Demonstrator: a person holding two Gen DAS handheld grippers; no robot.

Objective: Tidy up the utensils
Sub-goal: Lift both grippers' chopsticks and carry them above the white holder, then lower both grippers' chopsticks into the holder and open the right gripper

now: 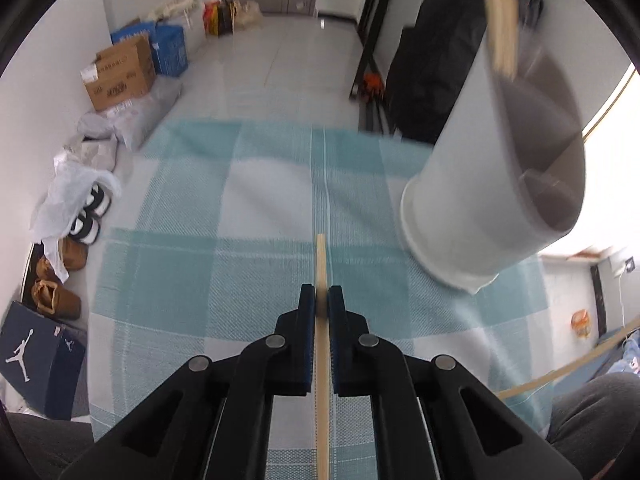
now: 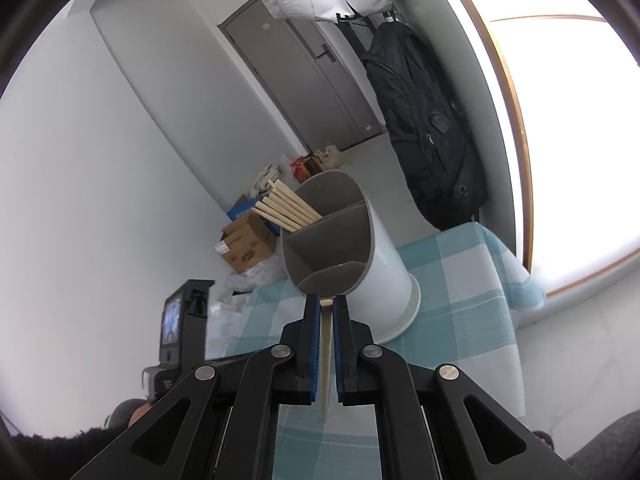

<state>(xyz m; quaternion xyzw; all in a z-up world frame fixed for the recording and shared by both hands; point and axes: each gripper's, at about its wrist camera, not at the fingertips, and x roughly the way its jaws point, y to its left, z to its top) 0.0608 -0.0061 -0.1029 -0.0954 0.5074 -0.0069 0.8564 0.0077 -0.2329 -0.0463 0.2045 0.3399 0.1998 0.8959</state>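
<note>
A white utensil holder with grey inner dividers stands on the checked cloth, at right in the left wrist view. It holds several wooden chopsticks. My left gripper is shut on a wooden chopstick that sticks out past the fingertips, to the left of the holder. In the right wrist view the holder stands just ahead, with chopsticks in its far compartment. My right gripper is shut on a pale chopstick whose tip is at the holder's near rim.
A teal and white checked cloth covers the table. Cardboard boxes, bags and shoes lie on the floor at left. A black backpack hangs by the wall beyond the table. The left gripper's camera body shows at lower left.
</note>
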